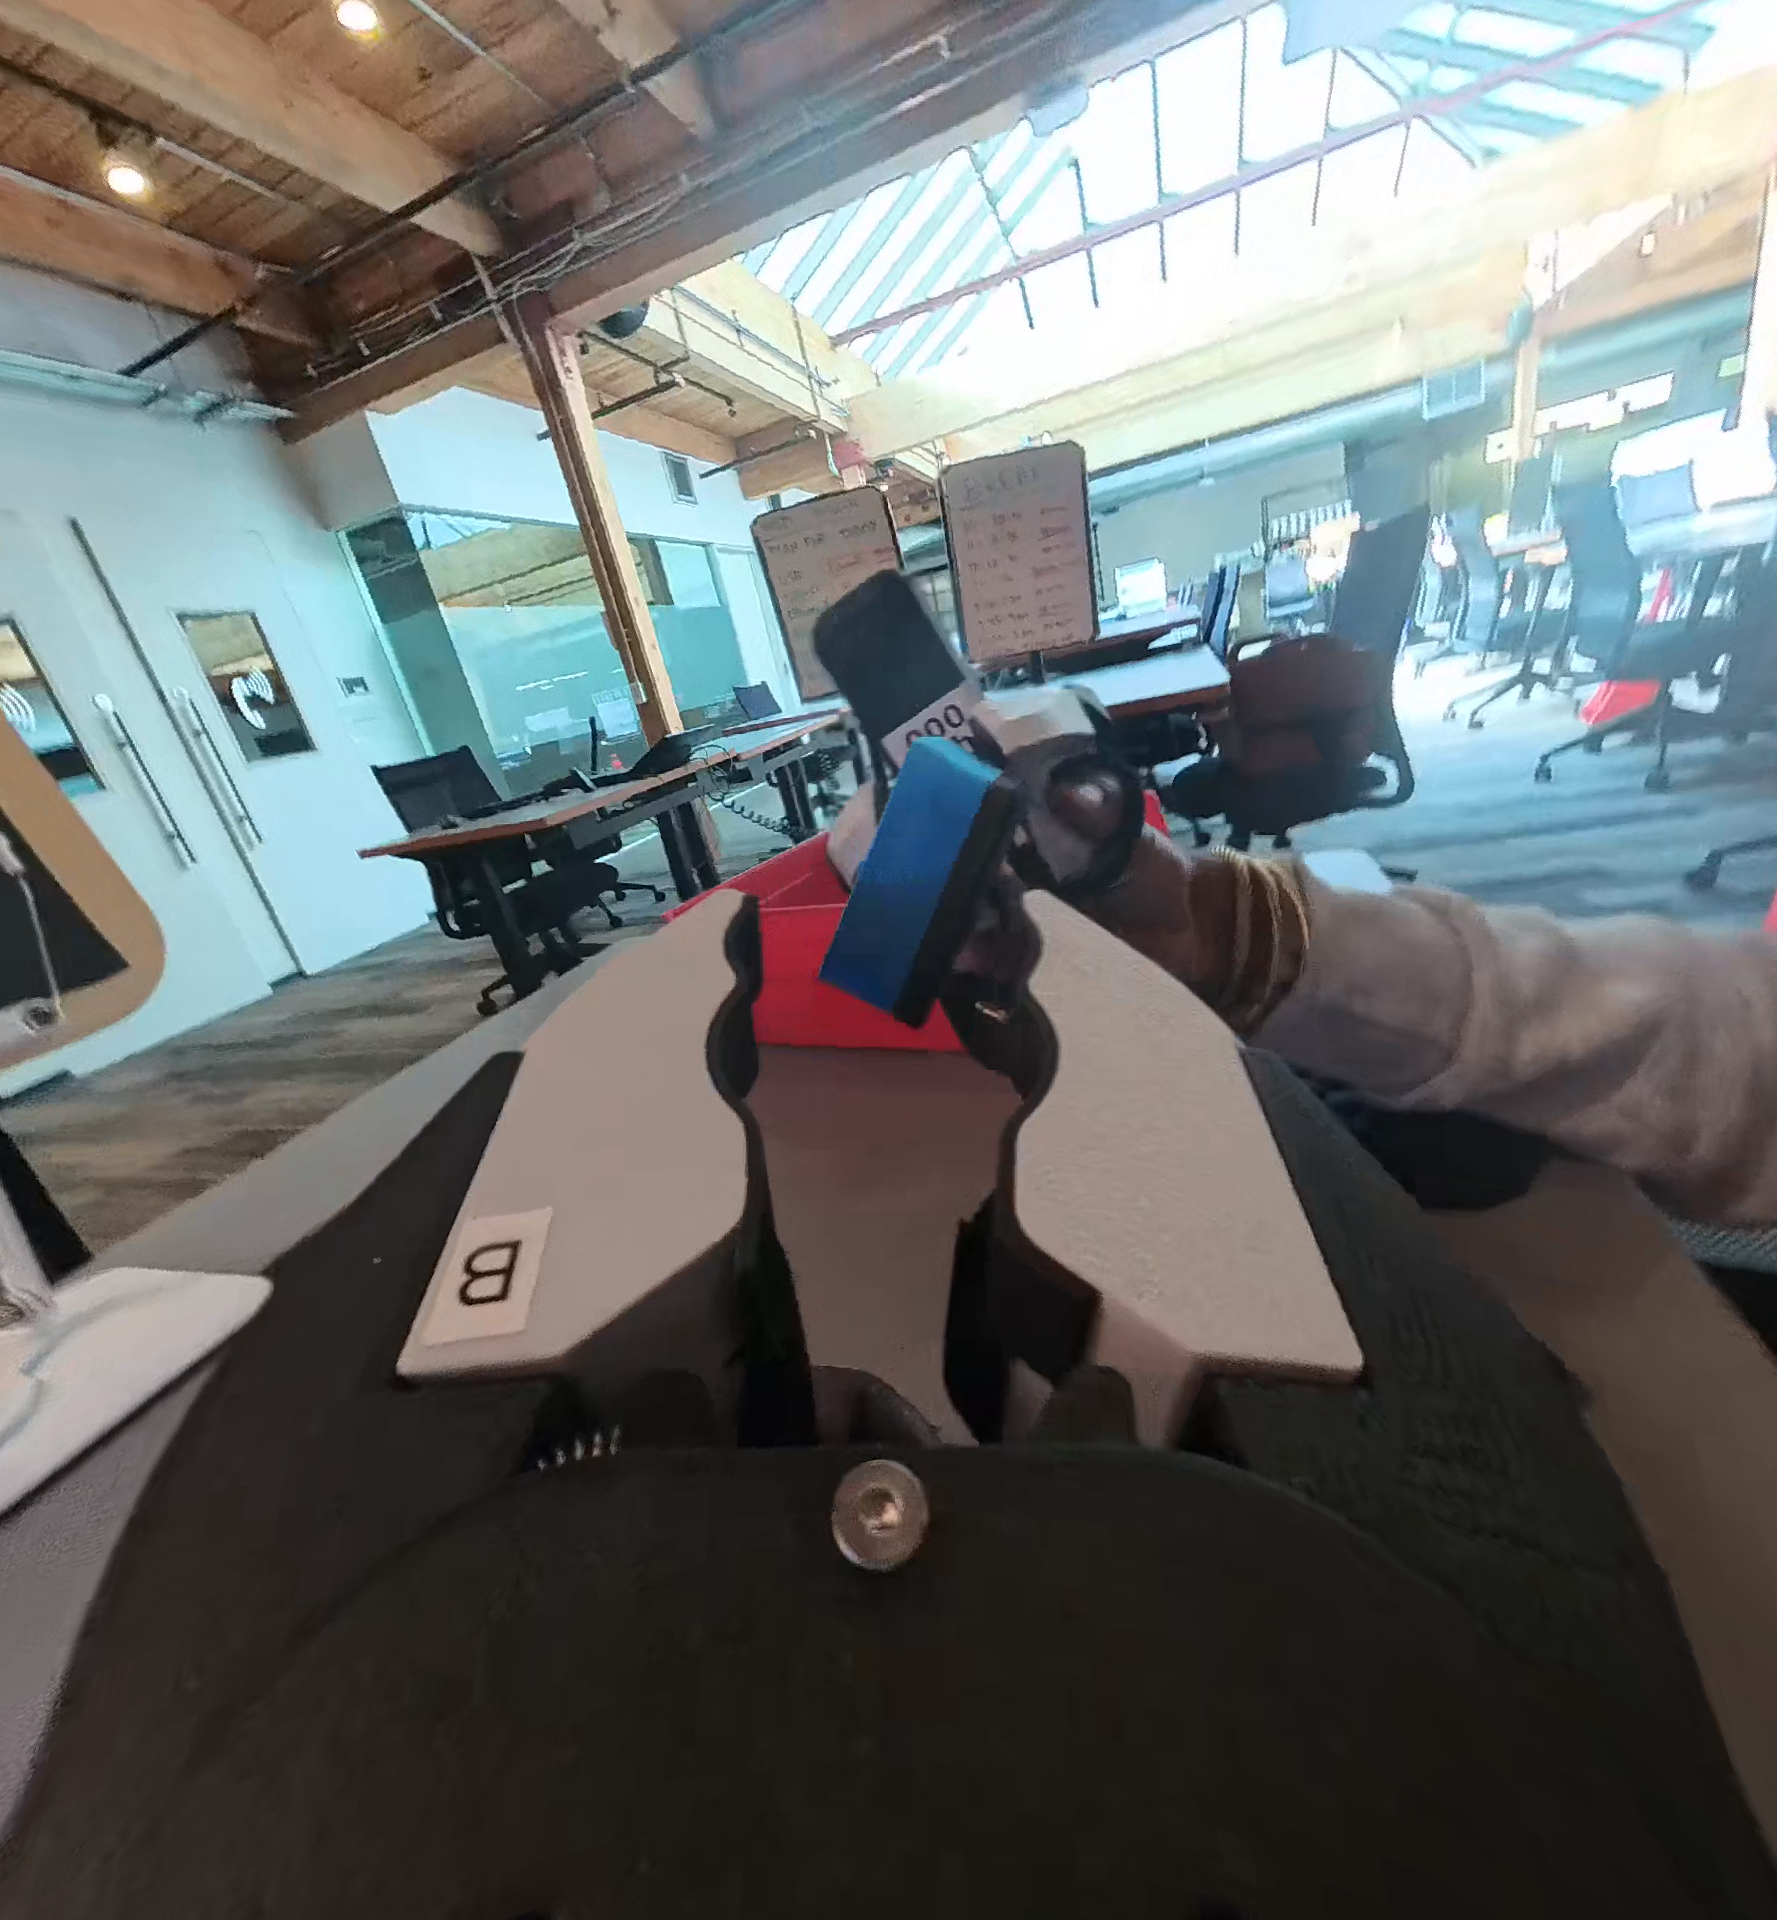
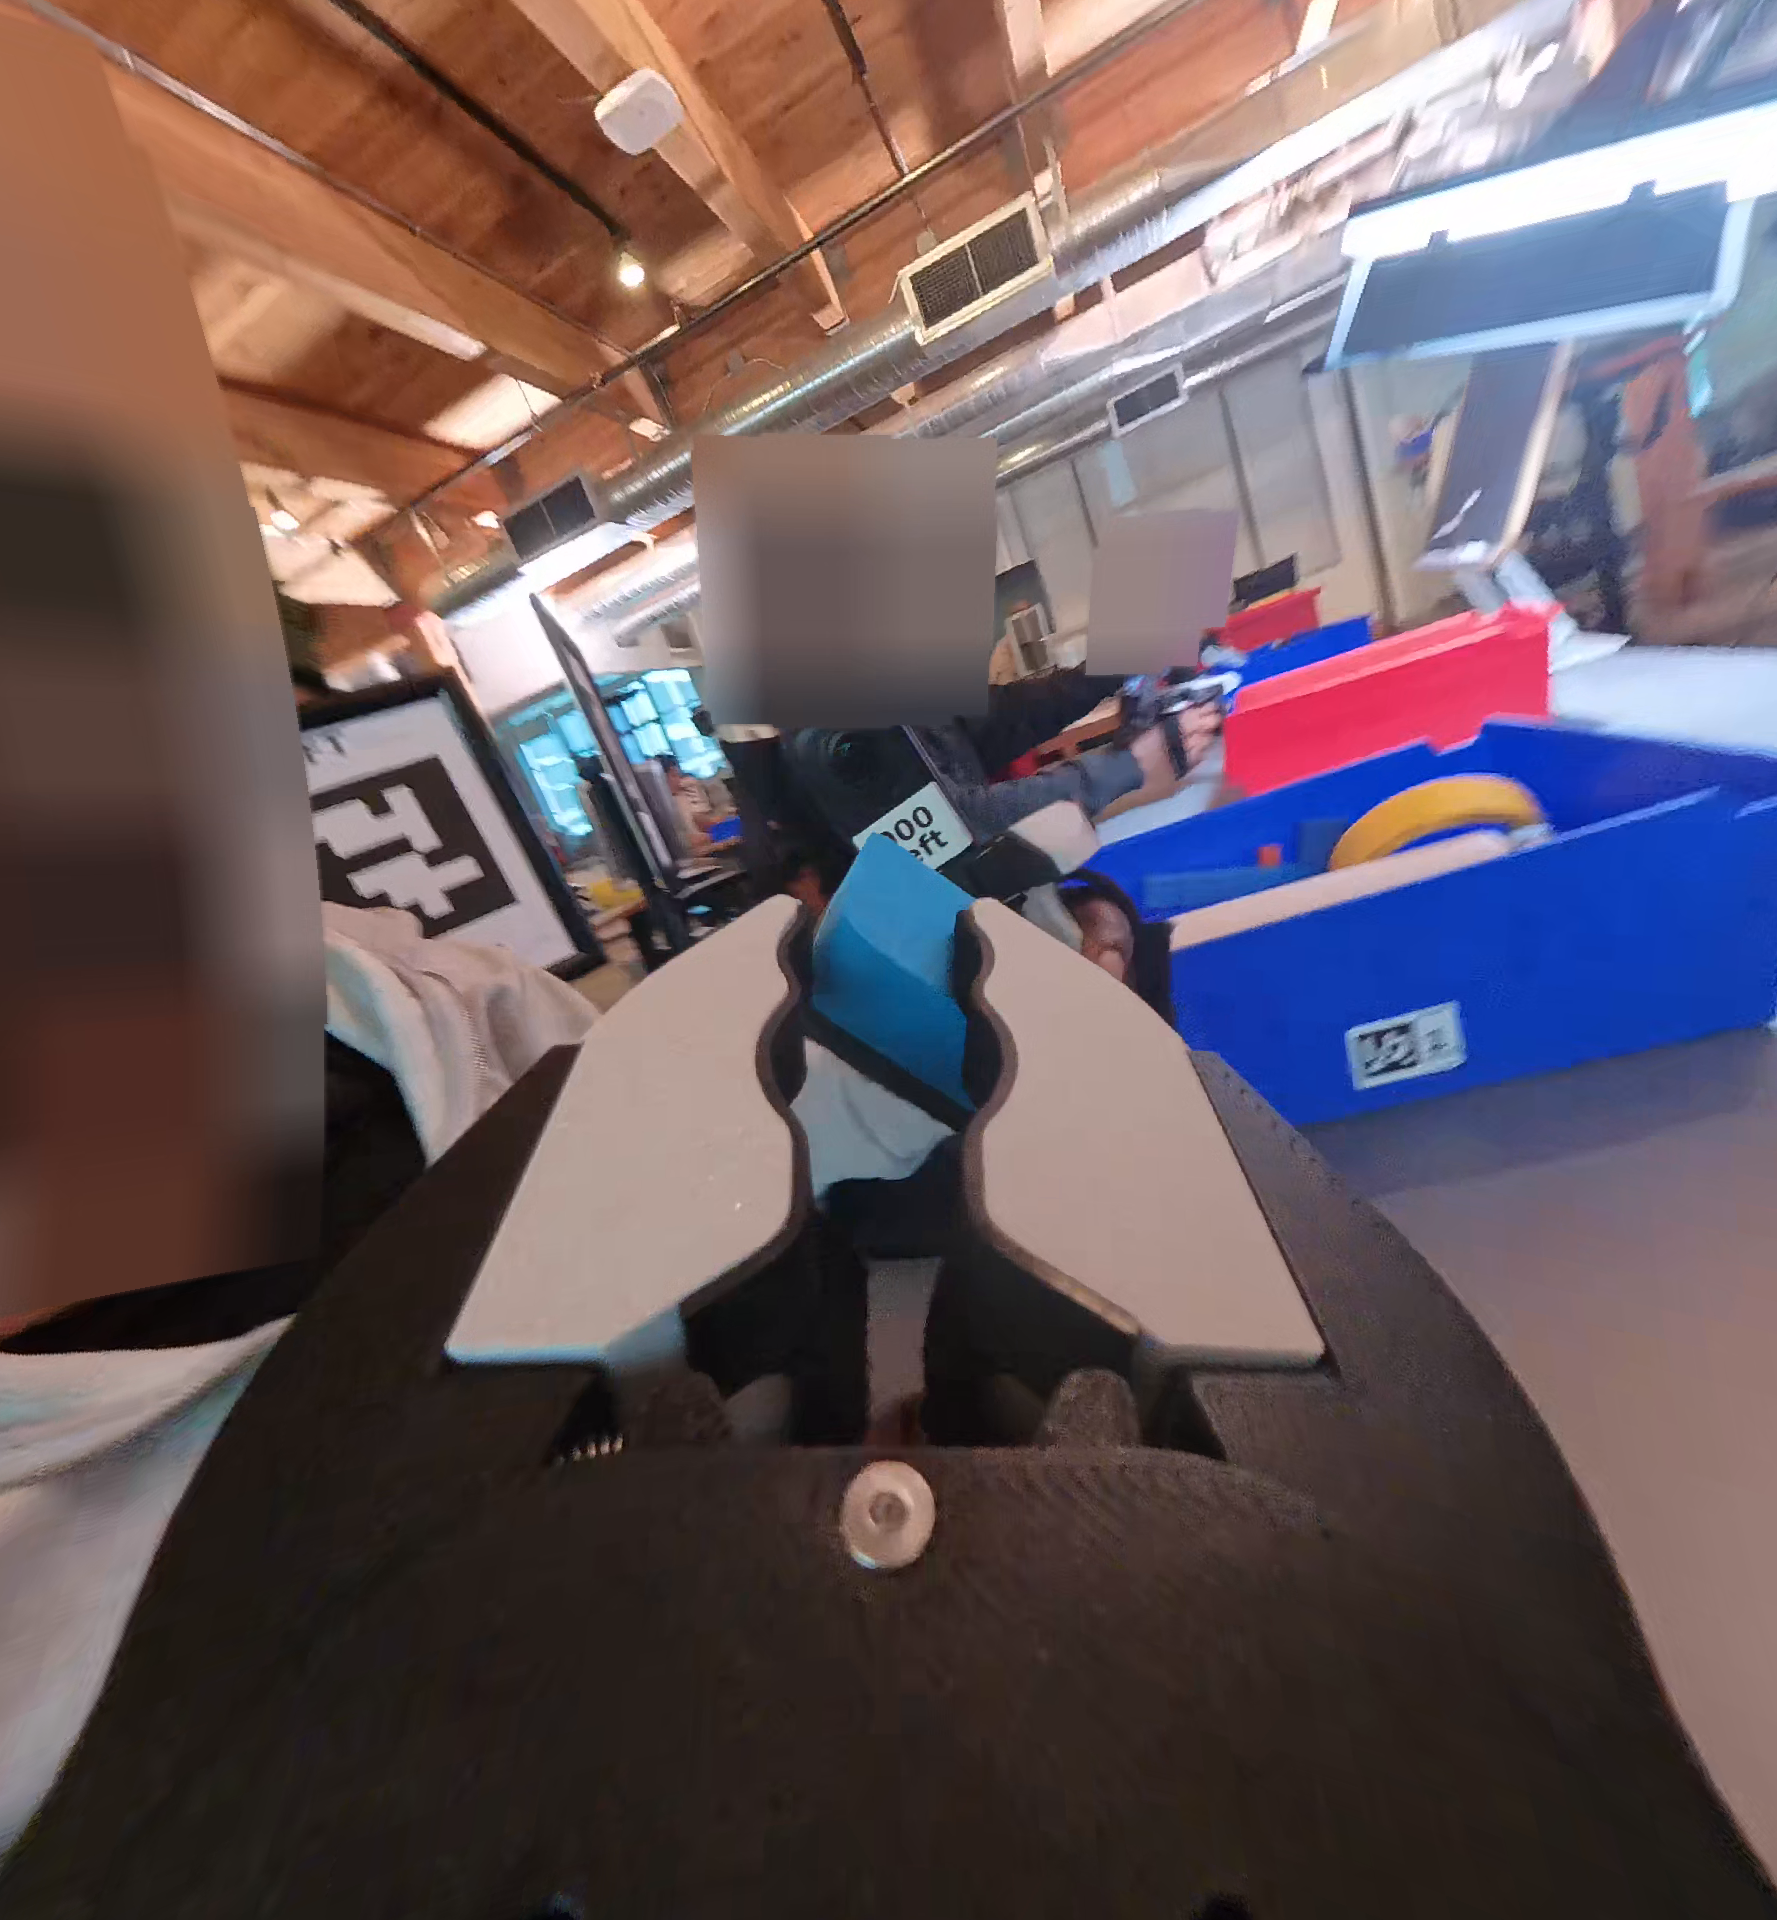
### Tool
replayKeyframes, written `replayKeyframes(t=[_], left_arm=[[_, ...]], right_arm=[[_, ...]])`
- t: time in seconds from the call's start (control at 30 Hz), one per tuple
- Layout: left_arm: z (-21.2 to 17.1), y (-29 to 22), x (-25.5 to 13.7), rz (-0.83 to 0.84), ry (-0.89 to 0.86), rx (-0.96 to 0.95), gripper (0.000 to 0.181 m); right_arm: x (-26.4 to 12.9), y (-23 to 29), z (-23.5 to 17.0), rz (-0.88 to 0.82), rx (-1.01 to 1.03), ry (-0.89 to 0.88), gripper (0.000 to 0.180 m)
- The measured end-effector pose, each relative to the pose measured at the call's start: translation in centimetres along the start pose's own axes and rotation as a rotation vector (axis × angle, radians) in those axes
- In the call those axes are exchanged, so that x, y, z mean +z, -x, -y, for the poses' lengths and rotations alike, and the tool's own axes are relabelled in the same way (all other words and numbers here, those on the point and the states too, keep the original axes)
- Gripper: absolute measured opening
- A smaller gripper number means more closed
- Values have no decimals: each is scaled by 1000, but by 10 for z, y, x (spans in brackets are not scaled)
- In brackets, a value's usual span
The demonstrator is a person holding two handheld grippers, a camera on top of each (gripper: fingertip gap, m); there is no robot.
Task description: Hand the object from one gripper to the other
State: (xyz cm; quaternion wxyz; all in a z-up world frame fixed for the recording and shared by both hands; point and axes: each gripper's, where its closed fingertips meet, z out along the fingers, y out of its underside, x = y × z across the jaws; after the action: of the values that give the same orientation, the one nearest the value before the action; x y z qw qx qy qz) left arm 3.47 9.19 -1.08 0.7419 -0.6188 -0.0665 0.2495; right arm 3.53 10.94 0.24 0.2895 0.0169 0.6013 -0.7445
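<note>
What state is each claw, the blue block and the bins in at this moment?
Right claw: shut on the blue block.
Left claw: open, empty, fingers either side of the block's lower end.
Blue block: off the table, tilted, black layer on one face.
Blue bin: open, holds a yellow tape roll.
Red bin: open, contents unseen.
</note>
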Motion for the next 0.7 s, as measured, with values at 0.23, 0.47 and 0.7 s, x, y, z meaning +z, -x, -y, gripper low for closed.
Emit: replayKeyframes(t=[0.23,0.47,0.7], left_arm=[[2,-9,2,-200,-20,-537,78],[-3,-23,5,-206,17,-372,54],[1,-15,2,-121,-15,-140,54]], right_arm=[[6,17,-4,-112,-601,113,26],[16,18,-23,-116,-773,223,26],[13,5,-9,-153,-503,106,55]])
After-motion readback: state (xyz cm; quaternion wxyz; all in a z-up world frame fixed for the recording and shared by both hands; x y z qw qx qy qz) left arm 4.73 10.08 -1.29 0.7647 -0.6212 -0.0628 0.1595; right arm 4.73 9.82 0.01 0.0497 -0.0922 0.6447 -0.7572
